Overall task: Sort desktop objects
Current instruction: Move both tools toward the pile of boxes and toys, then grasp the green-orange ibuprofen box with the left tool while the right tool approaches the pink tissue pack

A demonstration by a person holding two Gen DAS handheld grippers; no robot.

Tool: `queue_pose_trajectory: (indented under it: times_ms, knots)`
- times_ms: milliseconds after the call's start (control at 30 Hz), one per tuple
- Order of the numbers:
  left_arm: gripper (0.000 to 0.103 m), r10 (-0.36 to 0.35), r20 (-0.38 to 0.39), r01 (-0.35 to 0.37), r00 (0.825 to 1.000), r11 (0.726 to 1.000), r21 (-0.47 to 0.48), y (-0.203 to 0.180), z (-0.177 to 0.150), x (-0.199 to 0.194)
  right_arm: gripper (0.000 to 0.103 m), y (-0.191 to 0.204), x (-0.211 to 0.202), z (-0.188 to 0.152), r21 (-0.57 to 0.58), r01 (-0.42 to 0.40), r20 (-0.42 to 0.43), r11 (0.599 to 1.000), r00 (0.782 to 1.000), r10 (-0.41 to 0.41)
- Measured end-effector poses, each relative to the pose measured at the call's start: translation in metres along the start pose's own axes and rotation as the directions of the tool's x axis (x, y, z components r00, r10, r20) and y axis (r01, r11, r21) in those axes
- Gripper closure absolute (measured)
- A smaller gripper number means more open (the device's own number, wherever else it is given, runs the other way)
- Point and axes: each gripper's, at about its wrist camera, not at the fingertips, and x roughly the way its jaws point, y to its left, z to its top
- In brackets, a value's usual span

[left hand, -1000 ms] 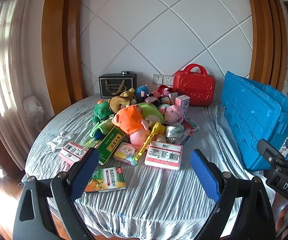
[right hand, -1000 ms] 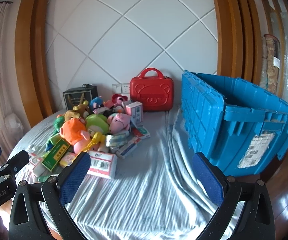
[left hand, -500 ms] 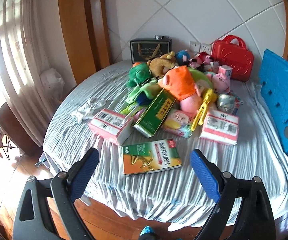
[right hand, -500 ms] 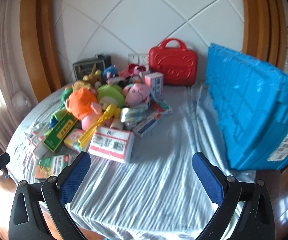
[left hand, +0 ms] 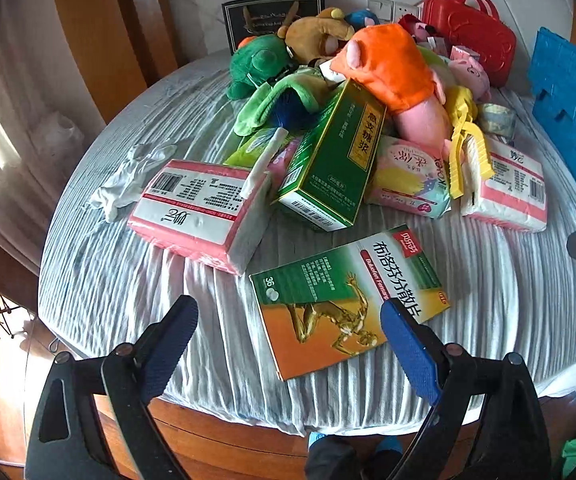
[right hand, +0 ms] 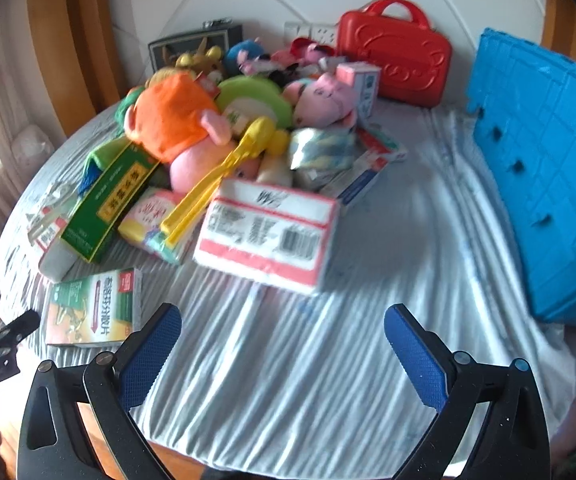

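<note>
A heap of plush toys and boxes lies on a round table with a white cloth (left hand: 119, 280). Nearest my left gripper (left hand: 288, 320) is a flat green and orange medicine box (left hand: 344, 300); the gripper is open and empty, just above its near end. Behind it lie a pink tissue pack (left hand: 203, 208) and a tall green box (left hand: 336, 160). An orange plush (left hand: 388, 64) tops the heap. My right gripper (right hand: 283, 328) is open and empty over bare cloth, in front of another pink tissue pack (right hand: 267, 232). The flat medicine box also shows in the right wrist view (right hand: 95, 308).
A large blue crate (right hand: 548, 168) stands on the table's right side. A red toy case (right hand: 396, 60) and a black box (left hand: 271, 16) stand at the back by the wall. A crumpled white tissue (left hand: 127, 176) lies at the left. The table's wooden edge (left hand: 215, 440) is close below.
Both grippers have tilted down and moved in toward the table. The left one has come over the flat medicine box; the right one has neared the tissue pack. Both stay open.
</note>
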Motion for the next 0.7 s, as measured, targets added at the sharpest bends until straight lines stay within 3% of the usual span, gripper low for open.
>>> queue_pose_trajectory:
  times_ms: [433, 567, 700]
  knots:
    - [0.010, -0.020, -0.066, 0.025, 0.998, 0.997, 0.075, 0.011, 0.002, 0.052, 0.000, 0.088, 0.077, -0.036, -0.102, -0.108, -0.182, 0.989, 0.979, 0.088]
    - [0.009, -0.053, -0.064, 0.058, 0.997, 0.995, 0.079, 0.014, 0.005, 0.056, 0.000, 0.100, 0.097, -0.032, -0.127, -0.046, -0.177, 0.991, 0.984, 0.023]
    - [0.009, -0.115, -0.087, 0.125, 0.990, 0.985, 0.123, 0.005, 0.006, 0.056, 0.000, 0.091, 0.112, -0.010, -0.069, 0.017, -0.129, 0.997, 0.991, -0.026]
